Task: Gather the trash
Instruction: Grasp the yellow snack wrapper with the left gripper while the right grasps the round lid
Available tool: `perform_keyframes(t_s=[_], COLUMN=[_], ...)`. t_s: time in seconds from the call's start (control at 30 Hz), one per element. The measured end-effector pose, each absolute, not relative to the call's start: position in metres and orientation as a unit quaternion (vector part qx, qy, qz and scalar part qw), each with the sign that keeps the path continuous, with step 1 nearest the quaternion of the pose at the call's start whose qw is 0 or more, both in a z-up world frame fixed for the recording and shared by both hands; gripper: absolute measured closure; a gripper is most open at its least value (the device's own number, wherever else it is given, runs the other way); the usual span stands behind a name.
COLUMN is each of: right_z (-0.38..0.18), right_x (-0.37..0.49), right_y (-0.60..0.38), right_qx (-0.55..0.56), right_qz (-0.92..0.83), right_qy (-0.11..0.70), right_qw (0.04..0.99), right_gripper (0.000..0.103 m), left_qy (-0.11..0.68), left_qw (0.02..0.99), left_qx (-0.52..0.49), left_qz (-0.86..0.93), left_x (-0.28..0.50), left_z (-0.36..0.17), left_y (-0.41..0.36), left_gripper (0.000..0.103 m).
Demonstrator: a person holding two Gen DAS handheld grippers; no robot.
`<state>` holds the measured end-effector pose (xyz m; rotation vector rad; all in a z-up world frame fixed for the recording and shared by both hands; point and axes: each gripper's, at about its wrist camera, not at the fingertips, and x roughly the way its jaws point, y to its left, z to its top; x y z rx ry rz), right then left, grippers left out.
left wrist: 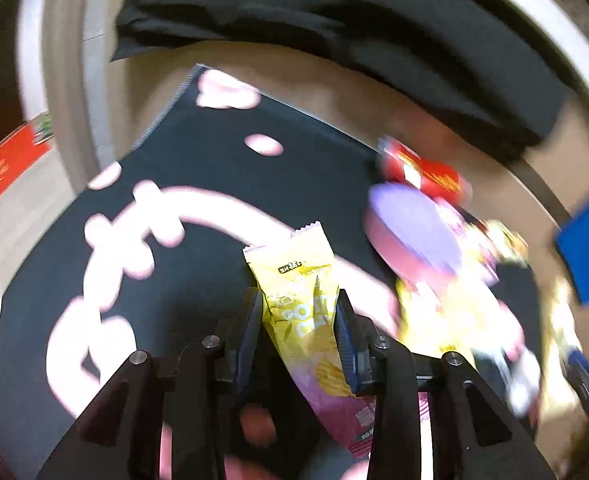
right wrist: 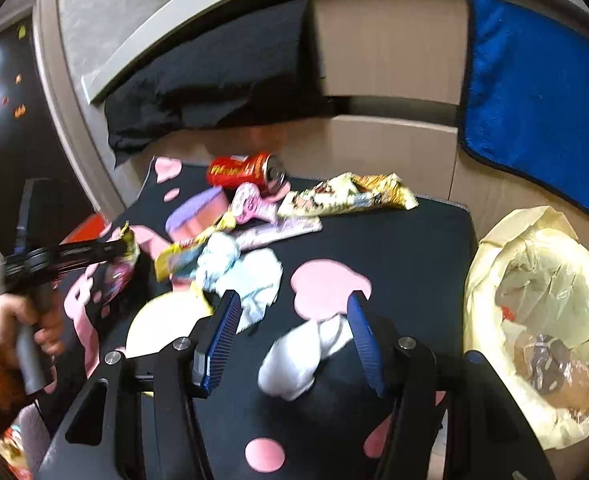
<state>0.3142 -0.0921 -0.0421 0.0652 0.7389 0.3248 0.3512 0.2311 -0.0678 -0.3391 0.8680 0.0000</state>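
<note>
The left gripper [left wrist: 299, 322] clamps a yellow-and-pink chip packet [left wrist: 300, 300] between its two blue pads, the packet's crimped top sticking out past the fingertips over the dark mat [left wrist: 198, 168] with pink shapes. Seen from the right wrist, that same gripper [right wrist: 128, 246] sits near the mat's left edge, its handle gripped by a hand [right wrist: 22, 324] in a rust-coloured sleeve.

The right gripper [right wrist: 294, 306] stands wide apart over the near part of the mat [right wrist: 406, 248]. A crumpled white tissue [right wrist: 306, 354] lies between its fingers, close to the right one; whether that pad touches it I cannot tell.

The remaining trash is heaped toward the mat's far-left part: a red drink can [right wrist: 246, 170] on its side at the far edge, a long yellow-and-white wrapper [right wrist: 350, 196] beside it to the right, a purple-lidded pink tub [right wrist: 196, 212], a pink toy-shaped wrapper [right wrist: 252, 206], a yellow snack bar wrapper [right wrist: 186, 254] and more crumpled white tissue [right wrist: 250, 280].

Off the mat's right edge stands a bin lined with a pale yellow bag [right wrist: 534, 280], with clear plastic and brown scraps inside. A blue towel [right wrist: 534, 92] hangs behind it, and a black cloth [right wrist: 214, 92] is draped beyond the far edge.
</note>
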Motion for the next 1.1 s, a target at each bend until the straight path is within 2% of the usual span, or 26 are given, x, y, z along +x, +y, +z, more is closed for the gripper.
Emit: perform_keyframes(t_s=[0.13,0.37,0.57,0.63,0.77,0.8,0.83,0.93,1.1], right_z=[-0.05,-0.057,-0.079,-0.085,-0.094,-0.096,-0.097,-0.091,-0.05], right_x=[0.299,0.281,0.297,0.3,0.313,0.316,0.319,0.32,0.31], right_y=[-0.089,-0.092,-0.036,-0.023,-0.02,-0.021,-0.02,-0.016,-0.023], right_qx=[0.032,0.051,0.054,0.033,0.061,0.071,0.077,0.073,0.058], right_qz=[0.158,0.16,0.222,0.205,0.19,0.194,0.2,0.214,0.243], right_qy=[0.37,0.375,0.421,0.426,0.444,0.45,0.451,0.448,0.404], right_qw=[0.915,0.912,0.878,0.881,0.874,0.869,0.866,0.865,0.88], right_gripper=[0.05,0.048,0.051,0.058,0.061,0.071,0.085,0.092,0.094], left_qy=[0.417,0.411,0.417,0.416,0.412,0.411,0.409,0.402,0.391], left_qw=[0.893,0.898,0.896,0.897,0.899,0.899,0.901,0.905,0.909], left_qx=[-0.163,-0.155,-0.15,-0.147,-0.147,-0.147,-0.146,-0.138,-0.139], left_qz=[-0.045,-0.027,-0.003,-0.005,-0.012,-0.015,-0.016,-0.014,-0.025], left_x=[0.315,0.294,0.283,0.284,0.283,0.282,0.282,0.279,0.273], left_z=[-0.057,-0.046,-0.046,-0.044,-0.037,-0.035,-0.033,-0.025,-0.016], left_y=[0.214,0.206,0.225,0.229,0.235,0.236,0.237,0.237,0.231], left_gripper=[0.067,0.067,0.067,0.067,0.067,0.067,0.067,0.067,0.067])
